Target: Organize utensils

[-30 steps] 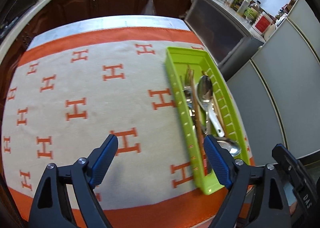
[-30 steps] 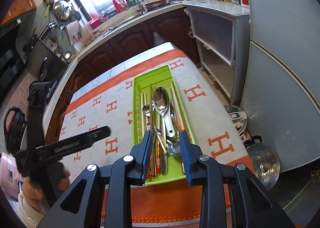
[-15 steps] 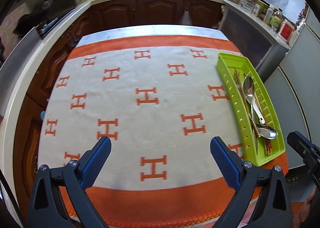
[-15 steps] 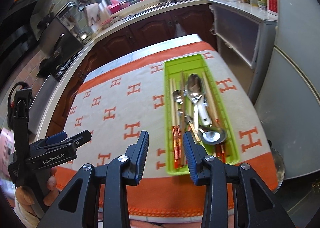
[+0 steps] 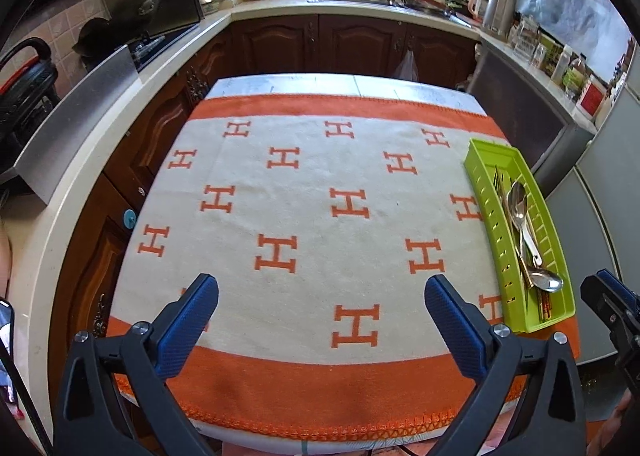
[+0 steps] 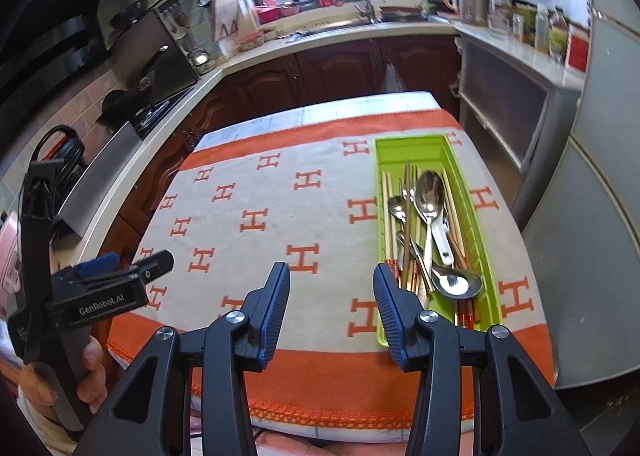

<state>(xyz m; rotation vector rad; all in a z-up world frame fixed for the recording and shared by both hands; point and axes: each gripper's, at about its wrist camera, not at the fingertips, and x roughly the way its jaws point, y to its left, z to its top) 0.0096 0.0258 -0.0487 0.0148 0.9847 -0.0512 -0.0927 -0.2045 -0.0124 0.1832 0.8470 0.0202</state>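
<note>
Utensils (image 5: 524, 232) lie in the green tray (image 5: 486, 191), now far right of the empty left hand-held gripper (image 5: 322, 296), opening wide. Right view: right hand-held gripper (image 6: 332, 296) opening, empty, backed off; sorting looks finished, probably.

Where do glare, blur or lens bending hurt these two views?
Right wrist view: window light glints off the large spoon in the green tray, and the shelf top right is smeared. Left wrist view: sharp, but fisheye bows the countertop and leaves dark corners.
</note>
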